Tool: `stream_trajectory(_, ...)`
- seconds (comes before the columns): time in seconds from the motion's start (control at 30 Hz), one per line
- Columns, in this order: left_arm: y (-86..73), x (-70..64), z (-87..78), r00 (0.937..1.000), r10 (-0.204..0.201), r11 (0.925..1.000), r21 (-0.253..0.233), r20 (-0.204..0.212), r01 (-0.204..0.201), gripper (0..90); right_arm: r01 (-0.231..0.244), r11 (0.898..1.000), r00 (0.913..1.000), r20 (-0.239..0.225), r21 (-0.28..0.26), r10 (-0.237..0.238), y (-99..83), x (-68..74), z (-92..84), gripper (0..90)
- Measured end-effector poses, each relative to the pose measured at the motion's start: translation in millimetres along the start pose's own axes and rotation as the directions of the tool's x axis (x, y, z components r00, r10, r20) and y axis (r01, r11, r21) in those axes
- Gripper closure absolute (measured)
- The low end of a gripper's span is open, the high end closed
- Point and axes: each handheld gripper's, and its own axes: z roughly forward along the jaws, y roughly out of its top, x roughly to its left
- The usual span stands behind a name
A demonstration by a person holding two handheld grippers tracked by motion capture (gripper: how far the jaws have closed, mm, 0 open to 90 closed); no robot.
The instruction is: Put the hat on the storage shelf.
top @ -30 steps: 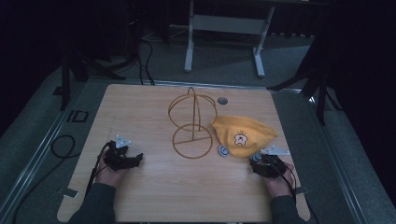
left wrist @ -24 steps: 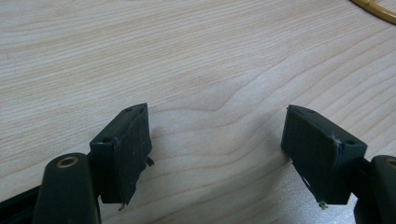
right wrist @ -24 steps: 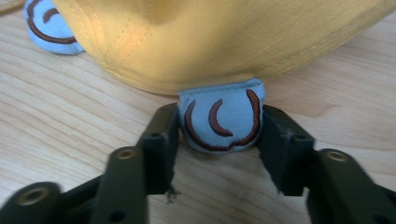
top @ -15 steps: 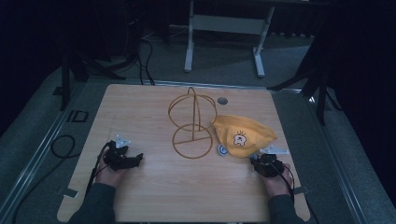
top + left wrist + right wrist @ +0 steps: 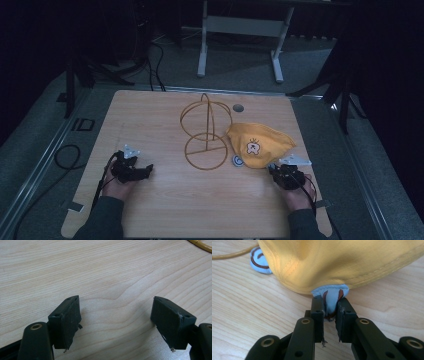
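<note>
I take the gold wire stand [image 5: 206,131] at the middle of the wooden table [image 5: 200,210] as my landmark. Just right of it lies the yellow cap [image 5: 260,144], touching or nearly touching the stand's base ring; I cannot tell which. Its underside is hidden, and the small cartoon print on its front is too small for me to read. A pale blue ear tab [image 5: 238,160] pokes out at the cap's near left edge. My right gripper [image 5: 329,311], near and right of the stand, is pinched nearly closed on a second blue tab [image 5: 331,297] at the cap's brim. My left gripper [image 5: 115,317], near and left of the stand, has its jaws wide apart over bare wood, holding nothing.
</note>
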Motion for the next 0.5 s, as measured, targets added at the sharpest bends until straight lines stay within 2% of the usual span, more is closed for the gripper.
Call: stream_trajectory(0.5,-0.1,-0.1,-0.1,1.0000,-0.001,1.0000,0.000,0.000,0.001,24.3,0.051,0.996,0.9983,-0.026,-0.079,-0.053,24.5,12.4,-25.7,78.2)
